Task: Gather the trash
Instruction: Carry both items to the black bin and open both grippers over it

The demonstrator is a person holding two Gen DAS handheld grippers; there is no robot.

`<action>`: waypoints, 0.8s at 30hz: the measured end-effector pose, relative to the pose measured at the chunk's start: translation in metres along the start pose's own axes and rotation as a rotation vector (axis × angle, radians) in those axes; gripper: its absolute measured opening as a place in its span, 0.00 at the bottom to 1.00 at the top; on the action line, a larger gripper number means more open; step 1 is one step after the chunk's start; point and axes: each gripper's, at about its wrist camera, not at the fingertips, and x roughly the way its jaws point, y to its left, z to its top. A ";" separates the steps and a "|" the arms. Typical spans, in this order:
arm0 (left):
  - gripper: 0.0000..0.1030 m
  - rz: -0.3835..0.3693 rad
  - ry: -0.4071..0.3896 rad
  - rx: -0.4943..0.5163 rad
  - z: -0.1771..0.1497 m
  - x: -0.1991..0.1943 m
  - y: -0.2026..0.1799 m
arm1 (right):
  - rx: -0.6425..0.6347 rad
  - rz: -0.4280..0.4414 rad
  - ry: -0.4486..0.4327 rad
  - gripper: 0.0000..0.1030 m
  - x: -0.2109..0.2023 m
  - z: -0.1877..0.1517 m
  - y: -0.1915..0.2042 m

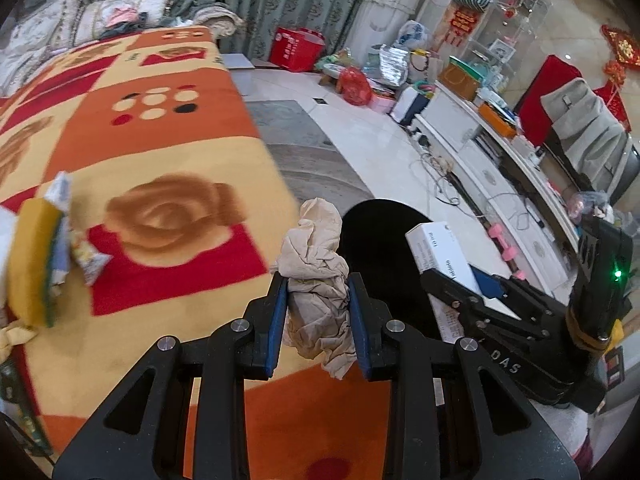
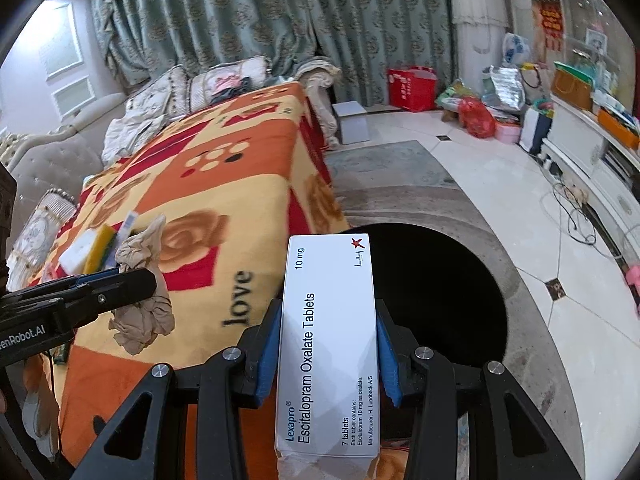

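Note:
My left gripper [image 1: 317, 280] is shut on a crumpled beige paper wad [image 1: 316, 304], held over the edge of the orange patterned table cover [image 1: 160, 128]. My right gripper [image 2: 327, 308] is shut on a white tablet box [image 2: 328, 340], its far end over a round black bin [image 2: 440, 292] on the floor. The bin [image 1: 380, 248] shows just beyond the wad. In the left wrist view the right gripper [image 1: 460, 280] carries the box [image 1: 440, 248] at the right. The right wrist view shows the left gripper [image 2: 132, 274] and wad [image 2: 144, 308] at the left.
A yellow sponge [image 1: 36, 260] and a snack wrapper [image 1: 90, 258] lie on the table cover at the left. Cables [image 1: 444, 176] trail along a white TV cabinet [image 1: 500, 184]. A red basket [image 2: 412, 86] and bags stand by the curtain; cushions [image 2: 168, 92] sit beyond the table.

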 end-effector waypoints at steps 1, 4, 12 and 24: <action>0.27 -0.011 0.006 0.000 0.002 0.004 -0.004 | 0.009 -0.005 0.003 0.40 0.001 0.000 -0.005; 0.27 -0.038 0.013 0.004 0.005 0.013 -0.013 | 0.028 -0.017 0.009 0.40 0.005 -0.001 -0.016; 0.28 -0.077 0.032 0.014 0.013 0.038 -0.030 | 0.075 -0.037 0.018 0.40 0.013 0.001 -0.041; 0.57 -0.175 0.050 -0.022 0.018 0.052 -0.028 | 0.150 -0.038 0.009 0.59 0.016 0.007 -0.058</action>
